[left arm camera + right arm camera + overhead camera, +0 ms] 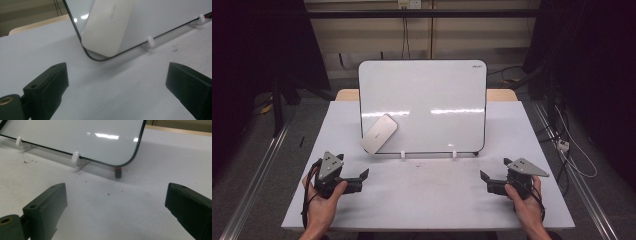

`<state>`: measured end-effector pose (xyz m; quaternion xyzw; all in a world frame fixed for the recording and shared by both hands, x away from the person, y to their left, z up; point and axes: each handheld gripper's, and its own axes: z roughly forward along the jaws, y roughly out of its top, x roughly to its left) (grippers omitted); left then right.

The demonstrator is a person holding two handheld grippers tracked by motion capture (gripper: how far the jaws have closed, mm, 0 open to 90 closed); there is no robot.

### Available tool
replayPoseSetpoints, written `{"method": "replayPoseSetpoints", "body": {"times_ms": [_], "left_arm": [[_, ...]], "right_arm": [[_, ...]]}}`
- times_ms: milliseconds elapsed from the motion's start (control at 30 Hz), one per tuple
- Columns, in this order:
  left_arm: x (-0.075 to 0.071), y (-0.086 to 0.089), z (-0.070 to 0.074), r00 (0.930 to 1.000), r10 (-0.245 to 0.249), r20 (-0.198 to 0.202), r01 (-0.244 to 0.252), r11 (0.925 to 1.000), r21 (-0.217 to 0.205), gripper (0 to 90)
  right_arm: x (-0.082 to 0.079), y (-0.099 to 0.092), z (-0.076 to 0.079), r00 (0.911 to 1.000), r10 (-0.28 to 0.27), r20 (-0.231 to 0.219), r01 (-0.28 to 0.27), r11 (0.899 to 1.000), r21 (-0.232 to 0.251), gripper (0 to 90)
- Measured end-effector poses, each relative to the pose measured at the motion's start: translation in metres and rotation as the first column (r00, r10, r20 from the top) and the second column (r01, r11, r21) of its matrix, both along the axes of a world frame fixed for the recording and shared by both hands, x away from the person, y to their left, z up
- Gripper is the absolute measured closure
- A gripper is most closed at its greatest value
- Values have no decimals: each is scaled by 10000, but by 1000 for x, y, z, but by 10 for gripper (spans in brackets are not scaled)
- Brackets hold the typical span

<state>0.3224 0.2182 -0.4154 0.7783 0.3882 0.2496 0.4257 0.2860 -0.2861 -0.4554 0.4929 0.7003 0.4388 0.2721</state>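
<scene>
A whiteboard with a dark rim stands tilted back on the white table, propped on two white clip feet. A pale rounded eraser clings slantwise to its lower left corner, seen close up as the eraser in the left gripper view. My left gripper rests in a hand at the table's front left, open and empty, its jaws facing that corner. My right gripper sits at the front right, open and empty, pointed at the board's lower right corner.
A small dark stub with a red top stands under the board's right corner. Fine dark specks lie on the table in front of the board. Cables trail on the floor at the right. A wooden surface edge shows behind the board.
</scene>
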Motion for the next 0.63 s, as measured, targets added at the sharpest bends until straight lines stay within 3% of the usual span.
{"method": "replayPoseSetpoints", "body": {"times_ms": [133,300,467,633], "left_arm": [[-1,2,-6,9998,39,-194,-41,10000,-86,44],[-1,7,-9,9998,202,24,-202,9997,-124,45],[-6,9,-14,9997,251,-41,-251,9997,31,45],[-6,8,-14,9997,231,-48,-232,9995,-191,44]], "right_arm": [[0,-1,0,10000,-8,-1,8,10000,-26,42],[-2,-2,0,10000,-52,-9,52,10000,-22,42],[-5,-4,2,9998,-205,42,205,9998,11,41],[-4,-2,1,9999,-120,46,121,9999,-95,42]]}}
